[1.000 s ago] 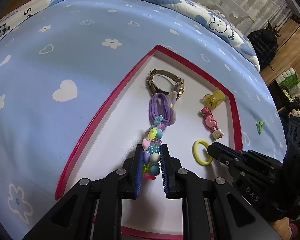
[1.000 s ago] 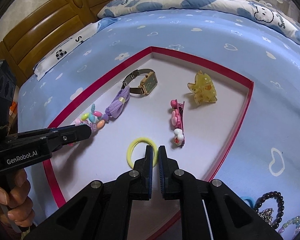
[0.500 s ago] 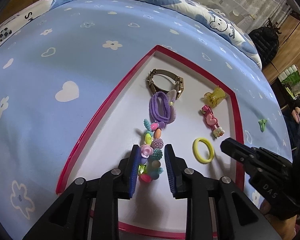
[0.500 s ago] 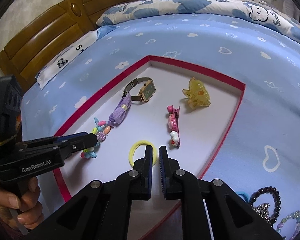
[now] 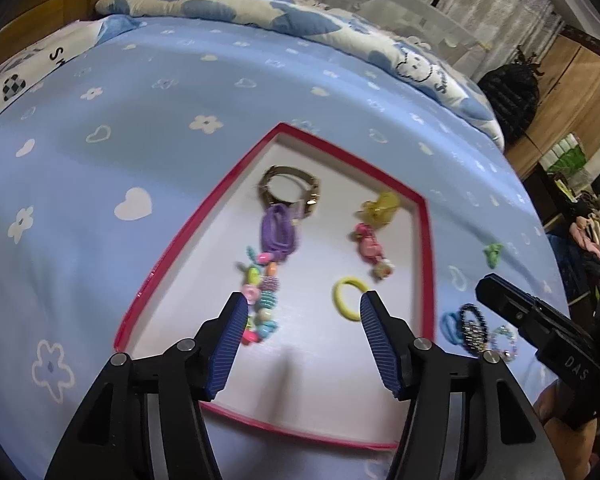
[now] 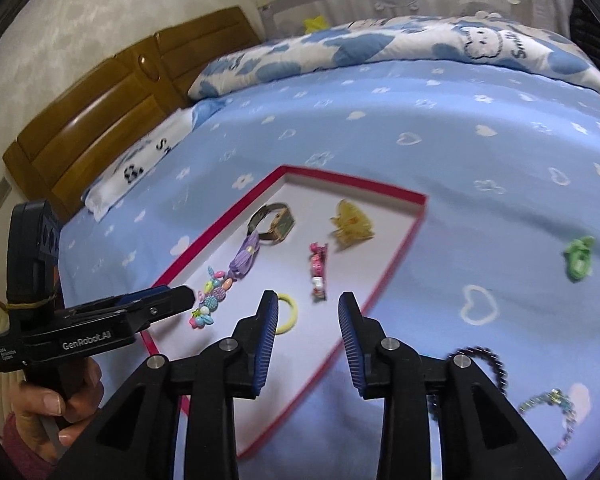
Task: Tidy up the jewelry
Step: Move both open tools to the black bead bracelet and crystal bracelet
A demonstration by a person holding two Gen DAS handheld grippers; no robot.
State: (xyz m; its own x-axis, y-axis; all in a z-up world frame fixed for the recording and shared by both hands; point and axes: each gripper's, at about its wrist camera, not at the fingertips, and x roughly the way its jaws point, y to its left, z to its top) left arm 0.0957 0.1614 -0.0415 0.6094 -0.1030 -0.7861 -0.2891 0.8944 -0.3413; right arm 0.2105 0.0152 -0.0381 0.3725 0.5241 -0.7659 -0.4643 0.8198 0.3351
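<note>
A red-rimmed white tray [image 5: 172,252] [image 6: 396,264] lies on the blue bedspread. It holds a colourful bead bracelet [image 5: 260,300] [image 6: 210,300], a purple hair tie [image 5: 278,232] [image 6: 246,258], a watch [image 5: 290,188] [image 6: 274,224], a yellow claw clip [image 5: 380,206] [image 6: 352,224], a pink clip [image 5: 370,250] [image 6: 317,272] and a yellow hair band [image 5: 348,298] [image 6: 288,312]. My left gripper [image 5: 303,306] is open and empty, raised above the tray's near part. My right gripper [image 6: 308,304] is open and empty over the tray's right rim.
On the bedspread right of the tray lie a black bead bracelet [image 5: 472,322] [image 6: 488,360], a blue hair tie [image 5: 450,326], a pale bead bracelet [image 5: 504,342] [image 6: 560,412] and a green clip [image 5: 493,253] [image 6: 578,260]. Pillow and wooden headboard [image 6: 92,120] stand behind.
My left gripper let go of the colourful bead bracelet, opened wide and drew back and up. My right gripper opened and pulled back from the yellow hair band.
</note>
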